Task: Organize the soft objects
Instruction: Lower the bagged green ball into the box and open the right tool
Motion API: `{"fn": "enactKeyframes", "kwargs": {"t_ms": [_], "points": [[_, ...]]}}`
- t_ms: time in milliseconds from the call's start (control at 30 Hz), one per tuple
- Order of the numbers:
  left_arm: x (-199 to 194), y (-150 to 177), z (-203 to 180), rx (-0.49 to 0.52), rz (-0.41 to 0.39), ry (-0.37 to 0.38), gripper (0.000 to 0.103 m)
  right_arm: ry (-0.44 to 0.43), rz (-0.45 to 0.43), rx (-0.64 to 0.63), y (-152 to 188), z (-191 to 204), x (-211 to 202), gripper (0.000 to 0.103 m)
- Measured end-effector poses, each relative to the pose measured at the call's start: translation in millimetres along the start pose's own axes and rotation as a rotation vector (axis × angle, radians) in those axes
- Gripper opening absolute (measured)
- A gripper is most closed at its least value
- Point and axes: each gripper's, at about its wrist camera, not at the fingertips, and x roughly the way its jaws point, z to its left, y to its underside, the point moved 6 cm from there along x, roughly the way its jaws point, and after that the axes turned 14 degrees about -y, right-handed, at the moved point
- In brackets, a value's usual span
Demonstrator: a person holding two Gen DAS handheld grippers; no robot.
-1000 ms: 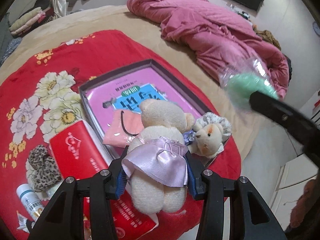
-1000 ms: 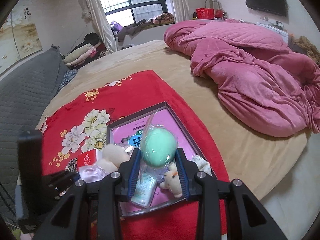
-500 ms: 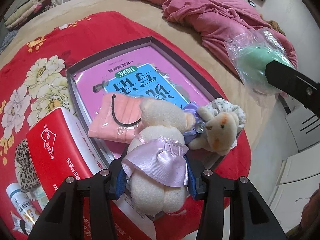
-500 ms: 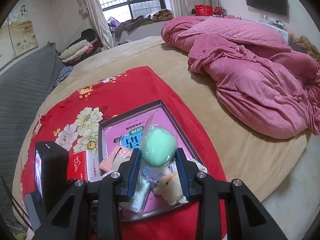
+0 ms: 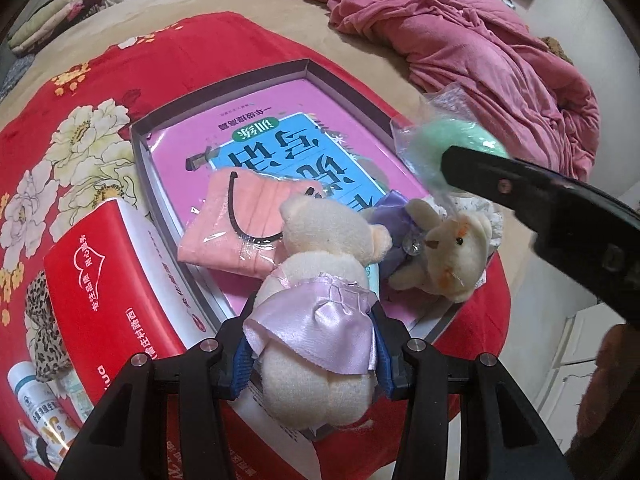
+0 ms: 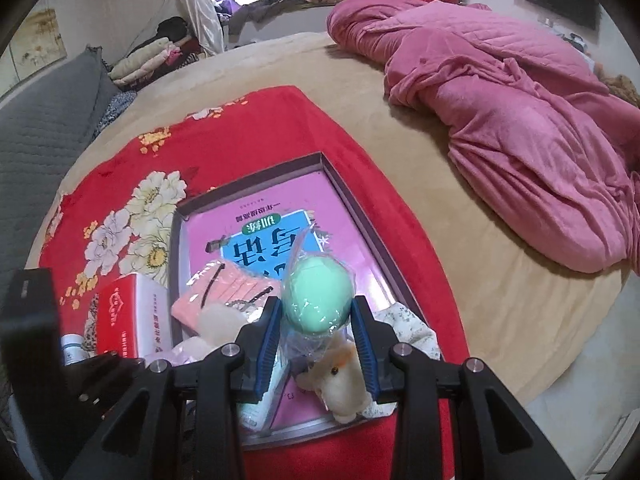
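Red, pink and mint on a tan bed

A red blanket printed with cream and yellow flowers covers the tan bed, beside a rumpled rose-pink quilt. On it sits a grey-walled tray lined with a pink book bearing a blue panel. A cream teddy bear wears a shiny lilac dress; a second cream plush shows orange patches and a purple bow. A salmon-pink mask has a black loop. The mint-green sponge is wrapped in clear plastic between blue-padded black jaws. A red tissue pack carries white lettering, next to a leopard-print scrunchie.
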Motion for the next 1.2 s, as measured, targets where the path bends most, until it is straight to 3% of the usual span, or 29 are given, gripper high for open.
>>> {"fn": "enactKeyframes", "kwargs": {"t_ms": [1033,1200], "points": [[-1.4,1.4,0.1,0.004,-0.002,0.009,0.050,0.039,0.045,0.068,-0.4,-25.1,30.9,0.037],[-0.1,0.4,0.5,0.000,-0.004,0.009,0.050,0.055,0.046,0.058,-2.6,-25.9,30.1,0.047]]}}
